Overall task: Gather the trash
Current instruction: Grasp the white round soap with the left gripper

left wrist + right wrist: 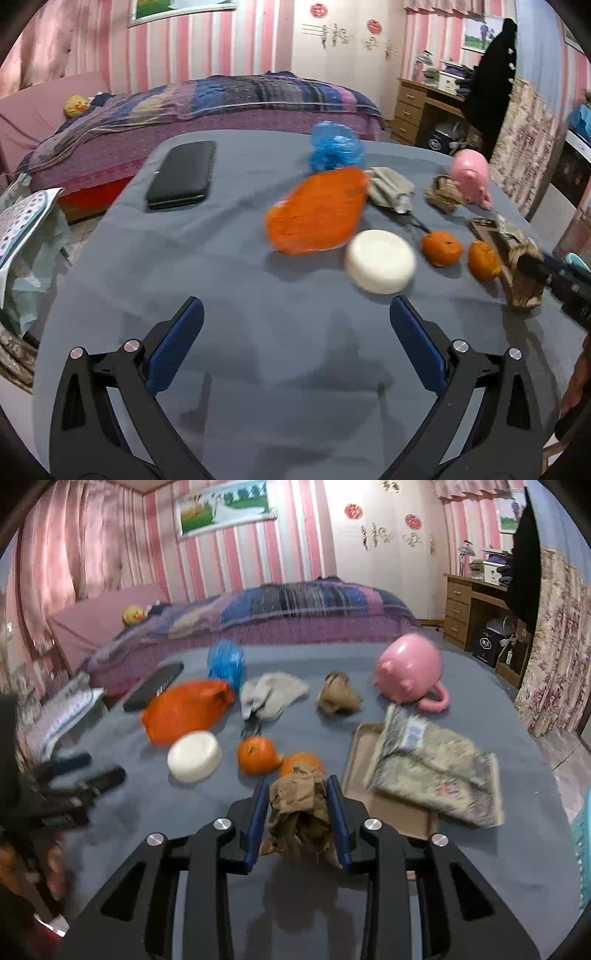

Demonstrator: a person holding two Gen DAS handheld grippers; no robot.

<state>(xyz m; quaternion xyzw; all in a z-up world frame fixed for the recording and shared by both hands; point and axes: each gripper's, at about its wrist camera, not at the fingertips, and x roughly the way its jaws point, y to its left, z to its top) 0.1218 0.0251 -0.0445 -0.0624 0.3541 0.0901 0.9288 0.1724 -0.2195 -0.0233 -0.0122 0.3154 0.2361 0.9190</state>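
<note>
On tan tray (356, 753), printed packet (436, 771)

Right claw (297, 794) is angling downward, jaws pinching crumpled brown paper (299, 808). Left claw (295, 321) is hovering with jaws spread wide, holding nothing.

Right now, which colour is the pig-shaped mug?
Pink; the pig-shaped mug shows best in the right wrist view.

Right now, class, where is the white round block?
In the right wrist view, the white round block lies left of centre, between the orange bag and a tangerine.
</note>
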